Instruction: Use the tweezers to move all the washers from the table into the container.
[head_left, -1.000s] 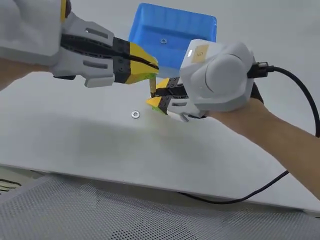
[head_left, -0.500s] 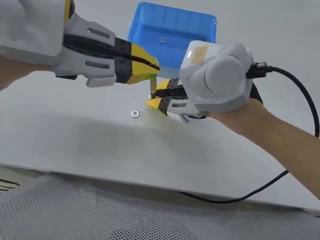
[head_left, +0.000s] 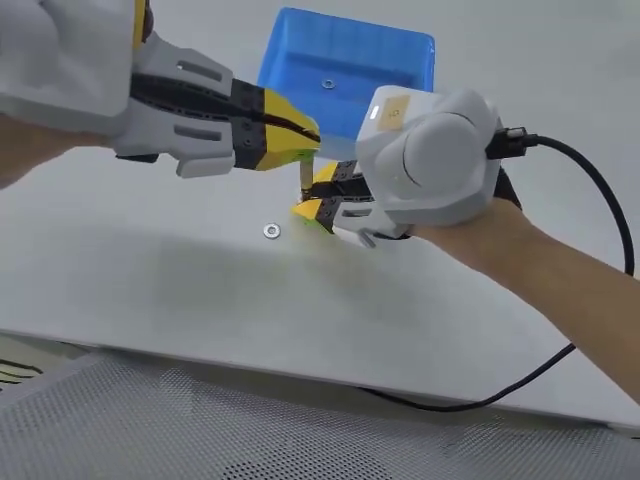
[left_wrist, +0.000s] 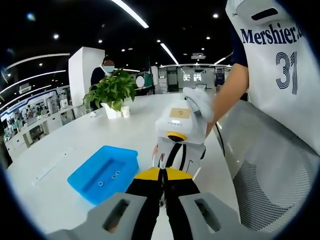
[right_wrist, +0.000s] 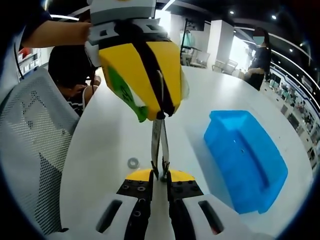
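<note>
Over table (head_left: 180, 290), tweezers (right_wrist: 159, 142) in both closed jaws

White table (head_left: 150, 290) carries a washer (head_left: 271, 231) and blue container (head_left: 385, 60).

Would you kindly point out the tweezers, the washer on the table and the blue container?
tweezers (right_wrist: 158, 142): right gripper view, middle of the arms.
washer (head_left: 271, 231): head view, on the small ring.
blue container (head_left: 360, 62): head view, bare floor inside.
</note>
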